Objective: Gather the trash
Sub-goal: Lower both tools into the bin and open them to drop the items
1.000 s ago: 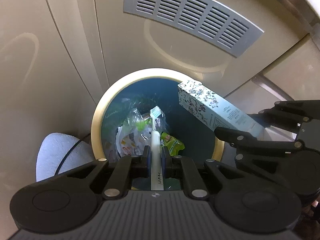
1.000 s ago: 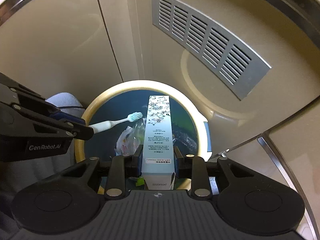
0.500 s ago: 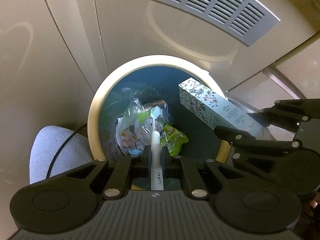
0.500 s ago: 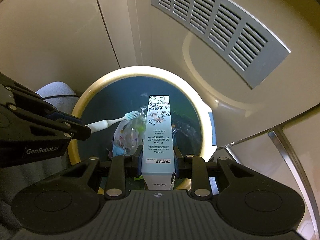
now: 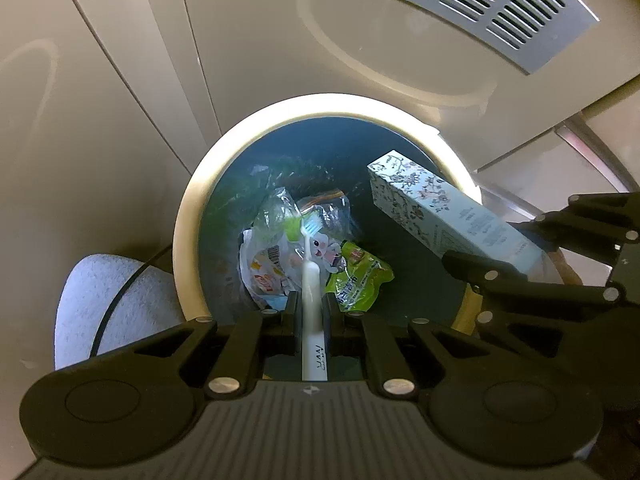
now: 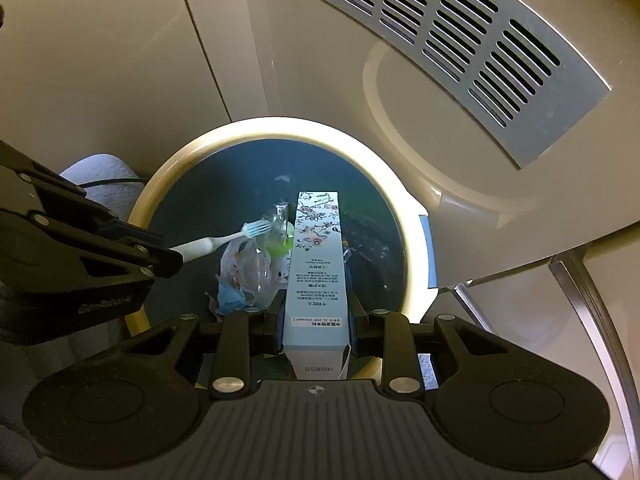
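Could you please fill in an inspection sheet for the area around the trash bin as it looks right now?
Surface: beige floor, with a grey vent grille beyond the bin.
Job's things: round trash bin with a dark liner; toothbrush and floral carton both held over its opening.
Clutter: wrappers in the bin, among them a green packet and clear plastic bags.
Grippers: left gripper shut on the toothbrush handle; right gripper shut on the carton; both pointing down into the bin.
Cables: black cable across a pale fuzzy object beside the bin.
Surroundings: metal strip in the floor.
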